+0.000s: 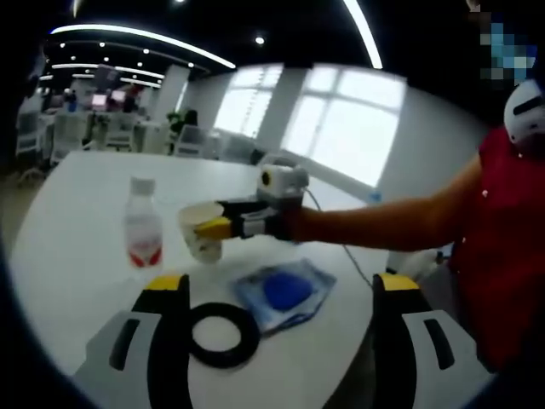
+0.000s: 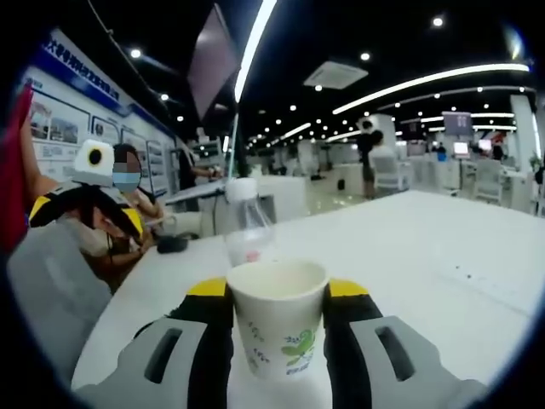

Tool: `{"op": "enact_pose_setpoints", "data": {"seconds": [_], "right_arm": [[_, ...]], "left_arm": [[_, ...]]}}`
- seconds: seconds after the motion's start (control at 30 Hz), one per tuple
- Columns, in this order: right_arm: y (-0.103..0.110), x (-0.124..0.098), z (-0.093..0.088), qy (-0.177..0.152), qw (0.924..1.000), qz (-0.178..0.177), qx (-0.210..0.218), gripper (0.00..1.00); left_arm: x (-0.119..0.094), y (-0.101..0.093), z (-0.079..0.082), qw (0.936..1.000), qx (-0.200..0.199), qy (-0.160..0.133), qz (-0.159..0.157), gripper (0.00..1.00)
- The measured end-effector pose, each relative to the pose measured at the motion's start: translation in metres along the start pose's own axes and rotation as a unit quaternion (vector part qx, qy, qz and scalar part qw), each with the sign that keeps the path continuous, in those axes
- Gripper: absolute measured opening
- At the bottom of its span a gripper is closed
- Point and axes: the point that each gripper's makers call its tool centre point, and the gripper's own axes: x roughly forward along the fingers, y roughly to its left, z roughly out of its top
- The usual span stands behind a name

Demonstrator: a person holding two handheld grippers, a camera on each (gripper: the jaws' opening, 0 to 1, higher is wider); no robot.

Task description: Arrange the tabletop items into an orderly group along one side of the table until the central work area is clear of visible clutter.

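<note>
Right tool [image 2: 277,311] clenched on upright paper cup [image 2: 278,315], bottle [image 2: 247,230] just beyond. Left tool [image 1: 277,294] released, well apart; tape roll [image 1: 223,334] and blue pouch [image 1: 285,292] between jaws on surface [image 1: 77,247].

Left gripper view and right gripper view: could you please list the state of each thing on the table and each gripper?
paper cup: upright, held between the right gripper's jaws
right gripper: shut on the paper cup
left gripper: open, holding nothing
bottle: upright, cap on
tape roll: lying flat
blue packet: lying flat
</note>
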Motion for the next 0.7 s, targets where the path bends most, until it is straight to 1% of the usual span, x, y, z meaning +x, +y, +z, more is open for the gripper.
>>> {"op": "enact_pose_setpoints", "data": {"seconds": [0.13,0.33,0.5,0.67,0.7], "right_arm": [[0.0,0.005,-0.007,-0.001,1.0,0.006,0.002,0.4],[-0.002,0.011,-0.015,-0.003,0.9999,0.007,0.007,0.4],[-0.002,0.015,-0.016,-0.008,0.9999,0.012,0.008,0.4],[-0.002,0.018,-0.025,0.003,0.9999,0.013,0.004,0.4],[-0.002,0.017,-0.025,-0.003,0.9999,0.014,0.003,0.4]], "left_arm": [[-0.002,0.004,-0.005,0.9999,-0.006,0.006,0.008,0.85],[0.0,0.005,-0.009,0.9998,-0.014,0.01,0.013,0.84],[0.002,0.004,-0.011,0.9997,-0.016,0.013,0.012,0.84],[0.001,0.004,-0.011,0.9997,-0.016,0.014,0.014,0.84],[0.001,0.004,-0.011,0.9997,-0.016,0.014,0.014,0.84]]}}
